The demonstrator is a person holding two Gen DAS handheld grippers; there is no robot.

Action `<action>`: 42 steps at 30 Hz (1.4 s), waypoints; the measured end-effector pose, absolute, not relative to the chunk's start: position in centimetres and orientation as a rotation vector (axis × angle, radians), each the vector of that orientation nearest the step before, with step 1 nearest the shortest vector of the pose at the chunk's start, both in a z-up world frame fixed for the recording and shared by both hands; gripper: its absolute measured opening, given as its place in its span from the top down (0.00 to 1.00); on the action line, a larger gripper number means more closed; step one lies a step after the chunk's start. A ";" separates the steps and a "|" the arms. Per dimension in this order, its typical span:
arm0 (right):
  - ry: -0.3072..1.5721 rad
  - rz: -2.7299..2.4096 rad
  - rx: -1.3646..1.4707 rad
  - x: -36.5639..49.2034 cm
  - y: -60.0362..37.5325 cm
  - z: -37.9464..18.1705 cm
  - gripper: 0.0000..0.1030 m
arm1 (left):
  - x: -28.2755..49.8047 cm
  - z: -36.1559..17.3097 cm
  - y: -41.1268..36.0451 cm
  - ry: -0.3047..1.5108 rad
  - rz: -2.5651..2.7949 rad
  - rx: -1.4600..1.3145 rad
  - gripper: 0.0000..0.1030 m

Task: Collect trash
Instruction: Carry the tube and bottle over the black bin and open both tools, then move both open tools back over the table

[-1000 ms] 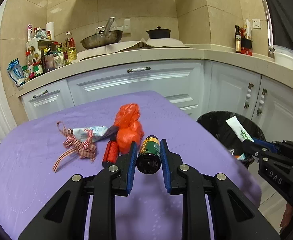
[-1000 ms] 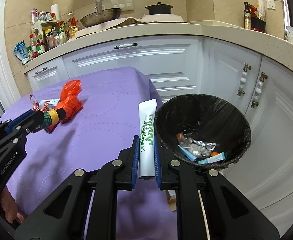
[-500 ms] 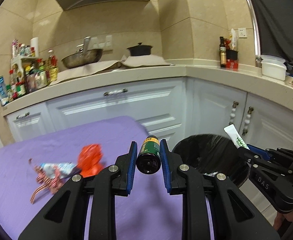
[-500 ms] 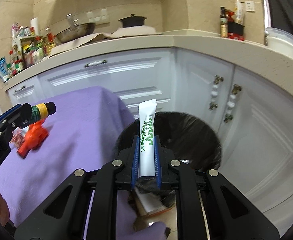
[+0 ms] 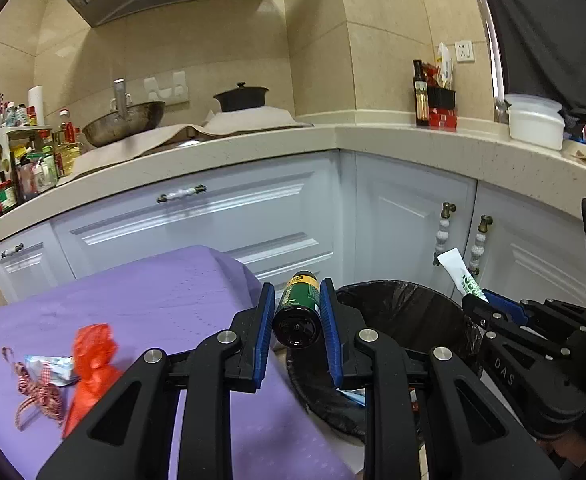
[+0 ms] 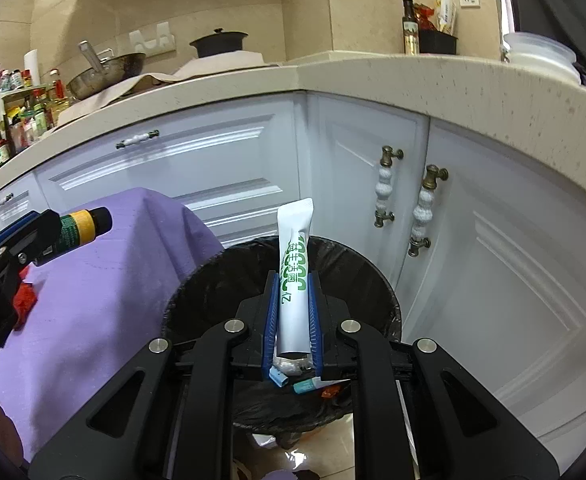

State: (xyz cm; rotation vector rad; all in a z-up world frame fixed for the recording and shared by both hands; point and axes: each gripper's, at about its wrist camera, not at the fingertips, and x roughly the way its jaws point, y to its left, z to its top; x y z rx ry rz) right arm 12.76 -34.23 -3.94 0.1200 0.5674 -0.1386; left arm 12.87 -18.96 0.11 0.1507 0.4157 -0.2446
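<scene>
On the purple-covered table (image 5: 165, 300), at the left, a checked ribbon (image 5: 37, 392), a small wrapper (image 5: 51, 368) and a crumpled orange bag (image 5: 93, 364) are lying together, awaiting collection; all look light and limp, best pinched at a bunched fold. The left hand-held gripper (image 5: 297, 312) is grasping a small dark bottle (image 5: 298, 308) around its body, rigid and probably slippery. The right hand-held gripper (image 6: 293, 312) is clenching a white tube (image 6: 293, 276) low on its soft body, above the black-lined bin (image 6: 373, 280).
</scene>
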 end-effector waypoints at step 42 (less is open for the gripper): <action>0.572 0.048 0.148 13.0 -24.0 -3.3 0.49 | 11.9 -1.3 -6.0 0.552 0.017 0.071 0.35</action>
